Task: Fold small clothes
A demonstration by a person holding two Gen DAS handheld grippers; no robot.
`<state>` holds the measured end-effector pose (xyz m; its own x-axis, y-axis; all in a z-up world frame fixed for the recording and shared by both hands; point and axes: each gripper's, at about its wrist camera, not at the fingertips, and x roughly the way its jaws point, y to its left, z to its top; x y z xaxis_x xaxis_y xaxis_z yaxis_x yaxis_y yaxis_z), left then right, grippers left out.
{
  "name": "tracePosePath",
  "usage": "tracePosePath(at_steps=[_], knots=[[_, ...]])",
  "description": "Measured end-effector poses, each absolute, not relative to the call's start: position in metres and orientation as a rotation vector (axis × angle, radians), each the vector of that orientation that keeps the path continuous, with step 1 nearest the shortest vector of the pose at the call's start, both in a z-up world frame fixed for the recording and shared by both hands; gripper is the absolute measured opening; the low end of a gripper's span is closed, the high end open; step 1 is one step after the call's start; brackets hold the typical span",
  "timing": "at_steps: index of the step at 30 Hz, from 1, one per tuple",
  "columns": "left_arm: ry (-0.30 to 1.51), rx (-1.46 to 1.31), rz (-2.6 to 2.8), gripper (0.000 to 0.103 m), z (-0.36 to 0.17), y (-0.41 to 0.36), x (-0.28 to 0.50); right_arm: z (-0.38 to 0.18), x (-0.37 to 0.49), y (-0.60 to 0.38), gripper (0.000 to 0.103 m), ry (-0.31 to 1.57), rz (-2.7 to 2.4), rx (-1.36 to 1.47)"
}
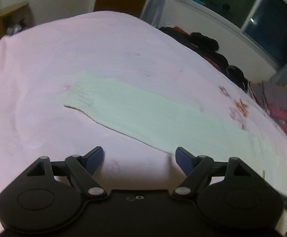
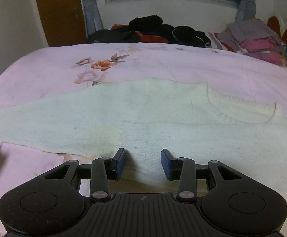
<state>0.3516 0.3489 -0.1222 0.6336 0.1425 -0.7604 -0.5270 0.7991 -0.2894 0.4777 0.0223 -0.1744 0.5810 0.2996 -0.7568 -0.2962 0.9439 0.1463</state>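
Note:
A pale white-green knit garment (image 2: 135, 110) lies flat on the pink bedsheet (image 2: 44, 73), with a sleeve or pocket shape (image 2: 242, 106) at its right. It also shows in the left wrist view (image 1: 135, 106) as a long strip. My right gripper (image 2: 143, 162) is open, low over the garment's near edge, with cloth between and below its blue pads (image 2: 120, 163). My left gripper (image 1: 139, 158) is open and empty above bare sheet, just short of the garment's near edge.
A heap of dark clothes (image 2: 153, 31) lies at the far edge of the bed under the window. A stack of folded grey and pink clothes (image 2: 256, 39) sits at the far right. A brown door (image 2: 58, 9) stands at the left. The sheet has a flower print (image 2: 102, 64).

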Motion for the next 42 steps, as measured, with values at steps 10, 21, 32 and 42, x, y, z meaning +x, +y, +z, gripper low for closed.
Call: tracePosePath(at_steps=[10, 21, 32, 42], knots=[[0.667, -0.760, 0.419, 0.059, -0.141, 0.398, 0.359, -0.178, 0.477, 0.023, 0.040, 0.870, 0.347, -0.003], [0.579, -0.787, 0.481, 0.003, -0.139, 0.406, 0.361, -0.175, 0.480, 0.020, 0.040, 0.858, 0.335, -0.006], [0.502, -0.575, 0.115, 0.003, -0.056, 0.276, 0.397, -0.154, 0.471, -0.023, 0.040, 0.807, 0.327, 0.125], [0.641, -0.447, -0.269, 0.003, -0.077, 0.080, 0.444, -0.139, 0.452, -0.125, 0.040, 0.778, 0.190, 0.182]])
